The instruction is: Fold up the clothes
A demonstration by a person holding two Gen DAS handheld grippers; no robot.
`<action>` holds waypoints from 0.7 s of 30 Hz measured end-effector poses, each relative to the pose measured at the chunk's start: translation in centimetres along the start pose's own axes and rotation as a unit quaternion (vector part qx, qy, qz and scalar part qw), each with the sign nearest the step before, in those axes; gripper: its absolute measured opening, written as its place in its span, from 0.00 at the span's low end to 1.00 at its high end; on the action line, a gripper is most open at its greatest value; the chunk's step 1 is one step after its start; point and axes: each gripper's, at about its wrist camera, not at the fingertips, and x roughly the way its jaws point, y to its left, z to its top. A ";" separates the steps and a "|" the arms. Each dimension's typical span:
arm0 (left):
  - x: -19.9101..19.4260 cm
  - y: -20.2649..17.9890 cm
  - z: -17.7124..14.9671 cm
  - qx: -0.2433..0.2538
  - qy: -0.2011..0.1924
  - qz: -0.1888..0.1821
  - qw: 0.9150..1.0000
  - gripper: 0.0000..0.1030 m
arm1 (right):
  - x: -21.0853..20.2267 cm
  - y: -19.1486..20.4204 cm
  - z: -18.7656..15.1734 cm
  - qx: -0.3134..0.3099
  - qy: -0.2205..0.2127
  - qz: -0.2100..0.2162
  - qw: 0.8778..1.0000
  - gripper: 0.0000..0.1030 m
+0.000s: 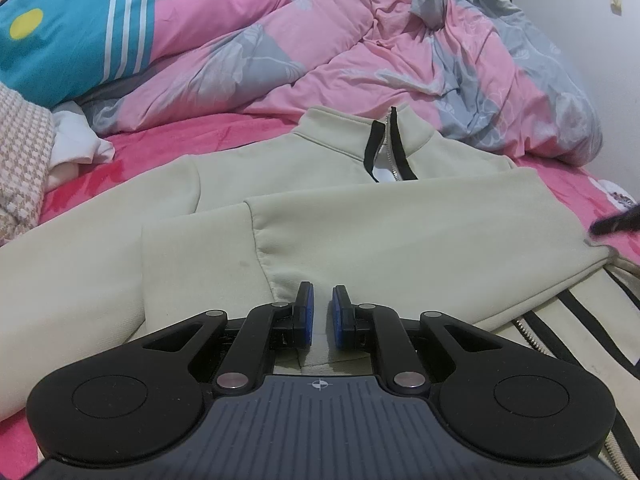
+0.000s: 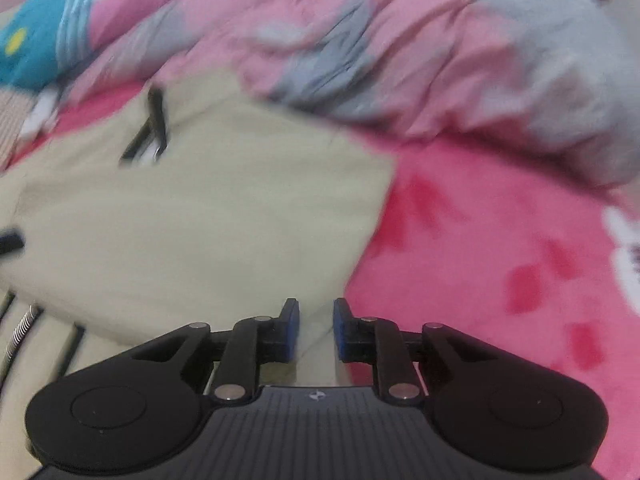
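The right wrist view is motion-blurred — the jacket's [image 2: 192, 220] zipper smears, its hem cut off at the left edge.

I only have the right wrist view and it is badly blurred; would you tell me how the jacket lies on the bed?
Observer: The cream jacket lies front up, with one sleeve folded across the chest.
Operator: Thank you. Where is the left gripper?
Observer: The left gripper is at that sleeve's cuff end, its jaws nearly shut with cream cloth between them.
Operator: And is the zip done up?
Observer: No, the black-trimmed zip stands open at the collar.
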 end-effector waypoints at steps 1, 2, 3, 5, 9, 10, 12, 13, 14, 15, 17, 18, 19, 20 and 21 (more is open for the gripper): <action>0.0 0.0 0.0 0.000 0.000 0.000 1.000 0.10 | -0.7 0.6 -0.2 -0.008 -0.014 0.014 1.000 0.18; 0.0 0.0 0.0 0.000 0.000 0.000 1.000 0.10 | -1.5 1.2 -0.5 -0.015 -0.028 0.029 0.999 0.19; 0.0 0.0 0.0 -0.001 0.000 0.000 1.000 0.10 | -0.8 1.6 -1.2 -0.025 -0.017 0.029 0.999 0.19; 0.0 0.0 0.0 -0.001 0.000 -0.001 1.000 0.10 | 1.5 2.1 -3.1 -0.038 0.013 0.018 0.999 0.19; 0.0 0.2 -0.1 -0.006 0.000 -0.008 1.000 0.11 | -0.4 1.3 -2.4 0.032 -0.002 0.009 0.999 0.20; 0.0 0.3 -0.1 -0.007 0.000 -0.009 1.000 0.11 | -1.3 1.3 -2.1 0.045 -0.016 0.018 0.999 0.20; 0.0 0.2 0.0 -0.007 0.000 -0.009 1.000 0.11 | -3.0 2.3 -1.9 0.049 -0.059 0.030 0.997 0.20; 0.0 0.2 0.0 -0.007 0.000 -0.009 1.000 0.11 | -2.8 3.0 -2.0 0.044 -0.065 0.032 0.996 0.21; 0.0 0.2 0.0 -0.006 -0.001 -0.008 1.000 0.11 | -2.3 3.7 -2.1 0.039 -0.068 0.035 0.996 0.24; 0.0 0.1 0.0 -0.005 -0.001 -0.007 1.000 0.11 | -1.9 4.4 -2.3 0.033 -0.071 0.038 0.996 0.29; 0.0 0.2 0.0 -0.005 -0.001 -0.007 1.000 0.11 | 1.6 6.1 -4.0 0.012 -0.022 0.003 1.000 0.49; 0.0 0.2 -0.1 -0.005 0.000 -0.007 1.000 0.12 | 2.2 6.9 -5.2 0.001 -0.051 -0.017 0.999 0.52; 0.0 0.2 -0.1 -0.006 0.000 -0.008 1.000 0.12 | 2.2 7.3 -5.8 -0.009 -0.069 -0.030 0.997 0.52; 0.0 0.2 -0.1 -0.006 0.001 -0.008 1.000 0.12 | 2.0 7.2 -5.6 -0.001 -0.070 -0.033 0.997 0.55; 0.0 0.1 0.0 -0.005 0.001 -0.007 1.000 0.12 | 1.9 6.8 -5.5 0.022 -0.066 -0.030 0.997 0.55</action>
